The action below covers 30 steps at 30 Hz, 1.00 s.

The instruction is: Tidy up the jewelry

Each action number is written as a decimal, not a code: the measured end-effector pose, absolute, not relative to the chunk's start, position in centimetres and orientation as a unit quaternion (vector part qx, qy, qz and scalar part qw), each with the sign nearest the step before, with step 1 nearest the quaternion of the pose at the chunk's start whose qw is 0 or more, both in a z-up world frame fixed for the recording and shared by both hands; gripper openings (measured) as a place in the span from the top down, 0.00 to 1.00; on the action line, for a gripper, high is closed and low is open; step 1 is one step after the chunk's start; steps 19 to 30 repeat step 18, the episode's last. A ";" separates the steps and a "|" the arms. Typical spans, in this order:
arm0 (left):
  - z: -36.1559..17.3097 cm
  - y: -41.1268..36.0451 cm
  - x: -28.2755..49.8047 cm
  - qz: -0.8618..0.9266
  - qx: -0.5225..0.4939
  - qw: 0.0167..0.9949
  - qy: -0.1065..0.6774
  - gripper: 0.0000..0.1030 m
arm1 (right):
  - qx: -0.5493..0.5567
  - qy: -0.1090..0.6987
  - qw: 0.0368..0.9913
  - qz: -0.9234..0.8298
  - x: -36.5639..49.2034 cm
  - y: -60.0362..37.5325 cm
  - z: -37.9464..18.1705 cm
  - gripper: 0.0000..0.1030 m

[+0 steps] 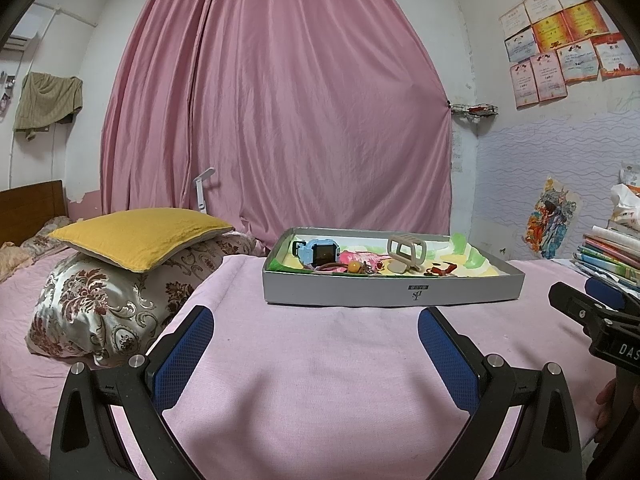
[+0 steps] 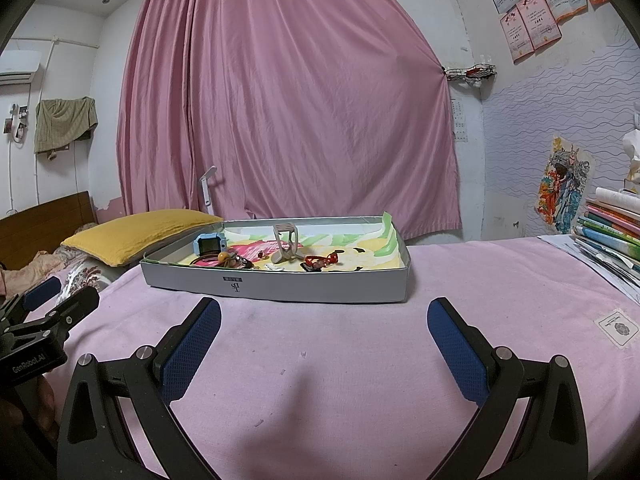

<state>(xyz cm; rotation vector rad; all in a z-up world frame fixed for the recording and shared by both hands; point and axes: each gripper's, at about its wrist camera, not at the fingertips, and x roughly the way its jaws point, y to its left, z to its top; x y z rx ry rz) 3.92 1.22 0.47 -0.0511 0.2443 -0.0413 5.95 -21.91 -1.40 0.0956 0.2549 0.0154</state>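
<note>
Both tools — left tool (image 1: 316, 344) and right tool (image 2: 324, 336) — hover with fingers apart and empty, the jewelry tray (image 2: 280, 288) ahead on the bed (image 2: 360, 360); its tangled small pieces risk snagging or slipping from the broad pads.

curtain (image 1: 280, 112) pink | pillow (image 1: 140, 236) yellow | box (image 1: 392, 290) grey | watch (image 1: 320, 252) lt blue

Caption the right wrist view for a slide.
Right gripper open above pink bedspread, facing a grey tray of jewelry with a blue watch; left gripper alongside.
</note>
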 end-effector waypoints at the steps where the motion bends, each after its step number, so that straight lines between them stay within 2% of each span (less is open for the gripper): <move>1: 0.4 1.3 3.9 -0.021 -0.027 0.992 0.121 0.01 | 0.047 0.127 0.991 0.008 5.9 -21.9 -1.4 0.02; 30: 0.5 1.1 3.7 -0.008 0.003 0.993 0.119 0.01 | 0.048 0.128 0.991 0.009 6.0 -21.8 -1.5 0.02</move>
